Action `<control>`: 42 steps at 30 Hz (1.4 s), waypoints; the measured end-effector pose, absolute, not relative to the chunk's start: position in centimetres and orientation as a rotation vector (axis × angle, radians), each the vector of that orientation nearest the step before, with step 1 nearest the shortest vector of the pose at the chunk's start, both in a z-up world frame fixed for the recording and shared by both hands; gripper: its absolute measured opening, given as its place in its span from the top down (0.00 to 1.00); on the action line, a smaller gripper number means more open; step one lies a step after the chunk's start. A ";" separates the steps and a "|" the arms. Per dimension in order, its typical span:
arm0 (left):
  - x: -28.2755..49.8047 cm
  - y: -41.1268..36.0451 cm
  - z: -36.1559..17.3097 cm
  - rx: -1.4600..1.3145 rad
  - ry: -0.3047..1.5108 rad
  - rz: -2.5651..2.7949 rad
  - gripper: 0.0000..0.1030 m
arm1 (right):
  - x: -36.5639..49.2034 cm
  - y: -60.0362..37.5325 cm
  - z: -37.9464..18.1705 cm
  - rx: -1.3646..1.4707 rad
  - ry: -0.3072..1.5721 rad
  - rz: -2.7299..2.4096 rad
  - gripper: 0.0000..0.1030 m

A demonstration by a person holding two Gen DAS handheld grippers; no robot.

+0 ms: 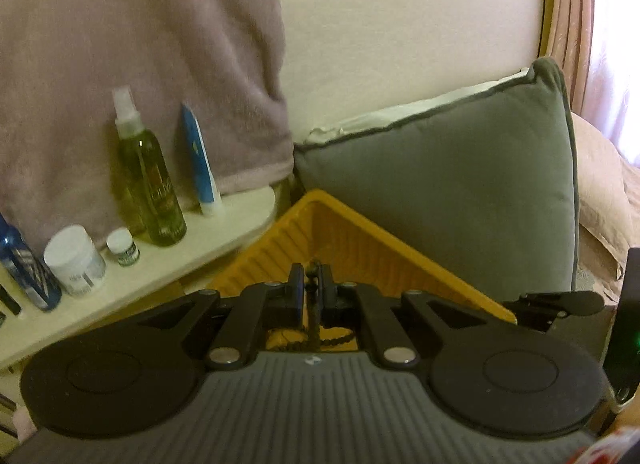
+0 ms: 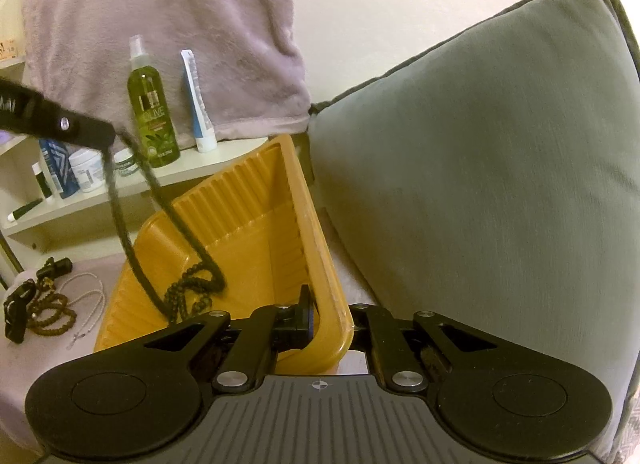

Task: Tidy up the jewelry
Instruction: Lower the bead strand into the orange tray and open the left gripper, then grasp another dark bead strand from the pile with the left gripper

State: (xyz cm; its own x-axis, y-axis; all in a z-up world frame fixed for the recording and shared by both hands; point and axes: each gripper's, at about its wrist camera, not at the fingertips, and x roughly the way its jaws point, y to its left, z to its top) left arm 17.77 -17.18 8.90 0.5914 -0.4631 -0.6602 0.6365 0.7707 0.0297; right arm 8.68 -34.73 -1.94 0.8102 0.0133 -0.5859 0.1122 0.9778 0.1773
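Observation:
My left gripper (image 1: pixel 311 278) is shut on a black bead necklace (image 1: pixel 314 316), held above the yellow ribbed tray (image 1: pixel 352 240). In the right wrist view the left gripper (image 2: pixel 102 136) enters from the left and the necklace (image 2: pixel 192 284) hangs down, its lower end coiled on the tray floor. My right gripper (image 2: pixel 320 312) is shut on the yellow tray's near wall (image 2: pixel 324 264). More jewelry lies left of the tray: brown beads (image 2: pixel 50 312), a white pearl strand (image 2: pixel 90 296) and a black clip (image 2: pixel 54 266).
A grey cushion (image 2: pixel 480 184) leans right of the tray. A shelf (image 2: pixel 120 192) behind holds a green Olive spray bottle (image 2: pixel 152 120), a blue-white tube (image 2: pixel 196 104), white jars (image 2: pixel 86 170) and a blue bottle. A mauve towel (image 2: pixel 160 24) hangs above.

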 end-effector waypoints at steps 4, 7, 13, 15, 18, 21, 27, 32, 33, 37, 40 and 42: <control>17.7 -16.3 8.8 0.255 0.683 -0.639 0.87 | 8.6 -34.6 -1.9 0.210 0.626 -0.054 0.94; 17.3 -15.0 9.3 0.237 0.665 -0.613 0.85 | 8.4 -34.7 -1.9 0.216 0.626 -0.054 0.94; 16.2 -9.6 9.8 0.167 0.629 -0.472 0.71 | 8.3 -34.8 -2.1 0.232 0.630 -0.056 0.94; 15.7 -7.1 9.7 0.142 0.617 -0.399 0.68 | 8.2 -34.8 -2.2 0.235 0.631 -0.059 0.94; 15.1 -3.2 9.2 0.105 0.609 -0.283 0.66 | 8.1 -35.0 -2.2 0.241 0.633 -0.065 0.94; 14.6 0.7 8.5 0.050 0.611 -0.181 0.61 | 8.1 -35.0 -2.2 0.246 0.632 -0.067 0.94; 13.3 6.6 6.3 -0.011 0.609 -0.018 0.45 | 8.2 -35.0 -2.1 0.241 0.633 -0.067 0.94; 12.3 8.2 3.3 0.011 0.622 0.042 0.42 | 8.3 -35.0 -2.0 0.235 0.634 -0.069 0.94; 12.1 8.2 2.6 0.029 0.625 0.043 0.42 | 8.2 -35.0 -2.0 0.234 0.634 -0.069 0.94; 11.8 7.4 -0.6 0.081 0.657 0.035 0.42 | 8.3 -35.1 -2.1 0.226 0.640 -0.068 0.94; 12.1 7.0 -2.5 0.090 0.673 0.020 0.42 | 8.3 -35.1 -2.1 0.216 0.646 -0.070 0.94; 12.6 7.1 -3.4 0.079 0.679 0.027 0.42 | 8.4 -35.1 -2.2 0.210 0.649 -0.071 0.94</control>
